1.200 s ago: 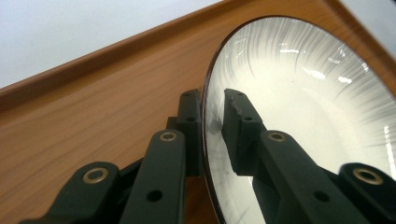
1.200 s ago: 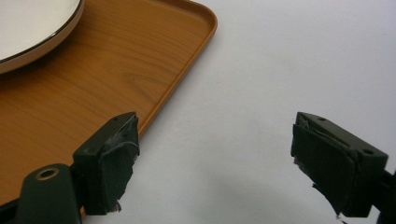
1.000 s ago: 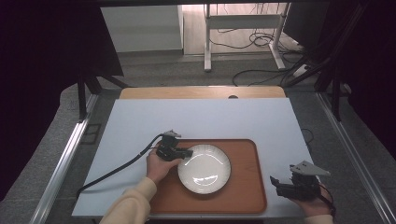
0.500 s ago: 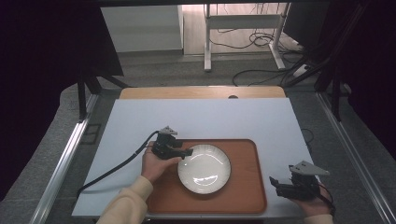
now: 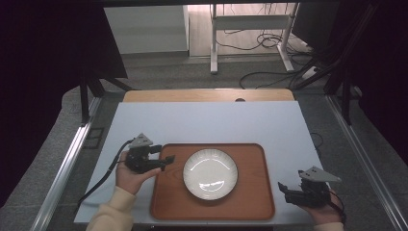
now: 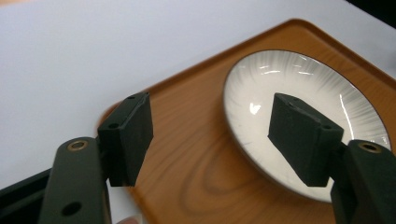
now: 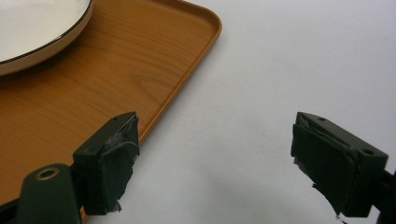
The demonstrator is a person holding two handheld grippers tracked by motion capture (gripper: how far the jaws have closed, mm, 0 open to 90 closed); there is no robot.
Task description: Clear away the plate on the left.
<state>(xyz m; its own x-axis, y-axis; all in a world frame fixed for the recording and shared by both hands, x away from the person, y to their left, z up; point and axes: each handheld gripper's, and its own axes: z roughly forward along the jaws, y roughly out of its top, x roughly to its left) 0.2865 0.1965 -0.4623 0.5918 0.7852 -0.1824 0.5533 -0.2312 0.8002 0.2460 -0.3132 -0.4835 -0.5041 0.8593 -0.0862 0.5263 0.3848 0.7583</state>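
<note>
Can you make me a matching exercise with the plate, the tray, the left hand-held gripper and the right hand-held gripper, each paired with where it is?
Things:
1. plate
2. tray
3. left hand-held gripper
4. right hand-held gripper

Places:
A. over the tray's left edge, jaws open, nothing between them
B. flat on the white table top
C. beside the tray's right edge, jaws open
D. on the middle of the tray

Pairs: 1-D, 2-B, 3-A, 4-C

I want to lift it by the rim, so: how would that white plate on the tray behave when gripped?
The white plate looks glazed and glossy, so probably slippery. It seems rigid ceramic, likely chipping if dropped. Its low, wide shape on the wooden tray suggests it won't tip or roll.
</note>
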